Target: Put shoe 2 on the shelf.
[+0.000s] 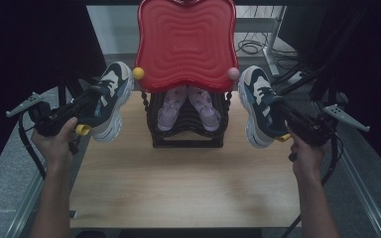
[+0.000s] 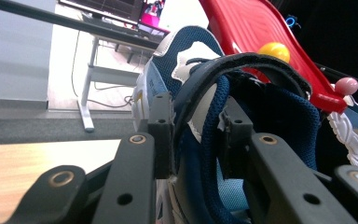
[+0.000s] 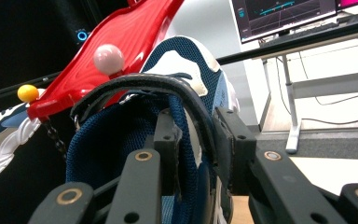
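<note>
At the moment of inspection, 2 navy-and-white sneakers were held clear of the wooden table (image 1: 178,188), 1 in each gripper. The left gripper (image 1: 87,106) had its jaws clamped on the padded collar of the left sneaker (image 1: 110,99), 1 jaw inside the opening and 1 outside, as its own gripper view confirmed (image 2: 191,135). The right gripper (image 1: 284,116) held the right sneaker (image 1: 259,106) in the same manner (image 3: 193,140). Gripping the collar appeared deliberate: it is the firmest thin edge on a soft shoe, and it let each sneaker hang with the toe pointing away from the person and the sole facing outward. The left sneaker hung over the table's left edge, the right sneaker over its right edge, each just beside the black shoe rack (image 1: 188,134) that stood at the middle of the far edge. The rack's red wavy top shelf (image 1: 186,44) was bare, with a yellow knob (image 1: 138,73) and a pink knob (image 1: 233,73) at its near corners. A pair of small pink shoes (image 1: 188,106) occupied the tier below, toes toward the person. In my judgement, the sneakers were being carried symmetrically so both could be set on the rack together, most likely on the free red shelf.
</note>
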The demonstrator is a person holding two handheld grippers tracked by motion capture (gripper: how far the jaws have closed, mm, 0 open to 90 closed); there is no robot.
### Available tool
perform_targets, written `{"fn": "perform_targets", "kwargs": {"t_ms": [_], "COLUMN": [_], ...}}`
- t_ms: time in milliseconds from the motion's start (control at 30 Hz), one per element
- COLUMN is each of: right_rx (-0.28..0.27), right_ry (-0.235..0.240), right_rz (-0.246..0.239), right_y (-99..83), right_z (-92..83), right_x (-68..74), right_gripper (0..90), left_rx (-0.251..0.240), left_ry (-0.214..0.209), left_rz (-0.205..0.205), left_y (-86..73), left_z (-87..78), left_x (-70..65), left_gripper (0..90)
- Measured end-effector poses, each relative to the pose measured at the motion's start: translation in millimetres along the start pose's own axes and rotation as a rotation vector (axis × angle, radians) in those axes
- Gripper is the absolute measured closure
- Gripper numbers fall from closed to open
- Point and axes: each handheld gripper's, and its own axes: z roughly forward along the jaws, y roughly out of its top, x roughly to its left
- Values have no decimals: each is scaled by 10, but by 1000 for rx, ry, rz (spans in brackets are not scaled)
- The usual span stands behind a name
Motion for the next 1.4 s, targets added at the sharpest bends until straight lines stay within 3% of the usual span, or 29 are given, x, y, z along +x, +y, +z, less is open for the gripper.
{"fn": "perform_targets", "kwargs": {"t_ms": [200,733,900,1167,1400], "right_rx": [1,-28,-31,-34,-44], "right_ry": [-16,-3,-1,4,26], "right_rz": [-23,-16,-30,-43,-35], "right_y": [111,420,542,717,864], "right_z": [18,119,192,265,306], "right_x": [19,90,161,255,327], "right_gripper": [710,709,708,708,706], "left_rx": [-6,-46,-41,-53,-68], "left_ry": [-7,-9,-1,-14,-27], "left_rz": [7,-15,5,-4,13], "left_y": [117,361,459,607,776], "left_z": [23,54,104,165,210], "left_x": [-22,-31,-79,-144,-275], "left_gripper": [711,711,711,711,711]}}
